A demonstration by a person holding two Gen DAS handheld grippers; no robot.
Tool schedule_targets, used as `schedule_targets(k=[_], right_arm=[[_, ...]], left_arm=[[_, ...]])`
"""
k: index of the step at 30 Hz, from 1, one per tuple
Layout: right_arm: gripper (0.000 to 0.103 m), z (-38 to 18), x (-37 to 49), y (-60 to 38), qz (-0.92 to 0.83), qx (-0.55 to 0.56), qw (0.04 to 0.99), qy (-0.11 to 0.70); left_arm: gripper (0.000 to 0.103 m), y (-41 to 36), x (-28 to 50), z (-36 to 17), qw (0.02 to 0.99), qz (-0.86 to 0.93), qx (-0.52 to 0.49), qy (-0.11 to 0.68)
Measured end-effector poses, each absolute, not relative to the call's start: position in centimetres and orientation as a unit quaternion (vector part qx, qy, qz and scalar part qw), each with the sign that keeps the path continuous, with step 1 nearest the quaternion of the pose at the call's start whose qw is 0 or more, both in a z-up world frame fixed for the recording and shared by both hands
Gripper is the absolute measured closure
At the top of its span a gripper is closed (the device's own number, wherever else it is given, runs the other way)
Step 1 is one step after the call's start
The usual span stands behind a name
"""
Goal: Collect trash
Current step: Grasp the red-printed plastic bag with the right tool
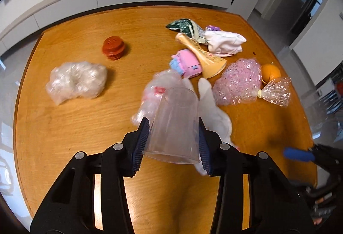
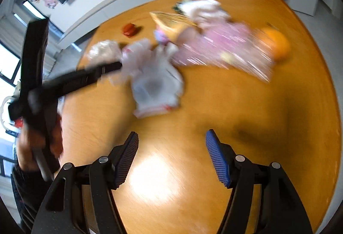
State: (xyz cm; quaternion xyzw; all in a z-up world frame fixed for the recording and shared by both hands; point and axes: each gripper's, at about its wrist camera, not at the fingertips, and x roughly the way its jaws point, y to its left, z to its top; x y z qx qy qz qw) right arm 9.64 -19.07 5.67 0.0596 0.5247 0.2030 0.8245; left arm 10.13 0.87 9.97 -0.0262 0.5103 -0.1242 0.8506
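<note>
Two tongs over a wooden table. The left tongs clamp a clear plastic cup, mouth toward the camera, above a white glove. The right tongs stand wide and hold nothing. A pink cellophane bag lies at two o'clock of the cup, crumpled clear wrap at ten o'clock.

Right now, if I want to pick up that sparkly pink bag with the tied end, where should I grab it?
Probably at the tied neck of the pink bag, where the yellow band pinches it thin. It lies on its side on the table with the neck pointing right, below the orange. Come down from above, jaws across the neck; the puffy body looks wide and slippery.
</note>
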Motion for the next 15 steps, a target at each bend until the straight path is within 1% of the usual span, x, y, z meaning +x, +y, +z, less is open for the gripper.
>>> schedule_targets(k=[4,7,12,14,15], right_arm=[[0.037,5.9,13.4,-14.3,0.239,0.073,0.810,0.531],[0.037,5.2,15.8,-11.4,0.232,0.077,0.805,0.541],[0.037,3.9,18.6,-8.1,0.179,0.013,0.822,0.541],[0.047,3.1,19.6,-7.2,0.162,-0.018,0.824,0.543],[0.059,2.9,19.6,-7.2,0.159,-0.026,0.823,0.544]], left_arm=[[0.060,3.6,8.8,9.1,0.850,-0.118,-0.038,0.511],[0.060,5.4,8.0,8.1,0.848,-0.109,-0.045,0.516],[0.060,7.7,7.1,7.4,0.846,-0.095,-0.046,0.522],[0.060,8.3,6.8,7.5,0.847,-0.092,-0.046,0.521],[0.060,8.6,6.7,7.6,0.848,-0.091,-0.047,0.521]])
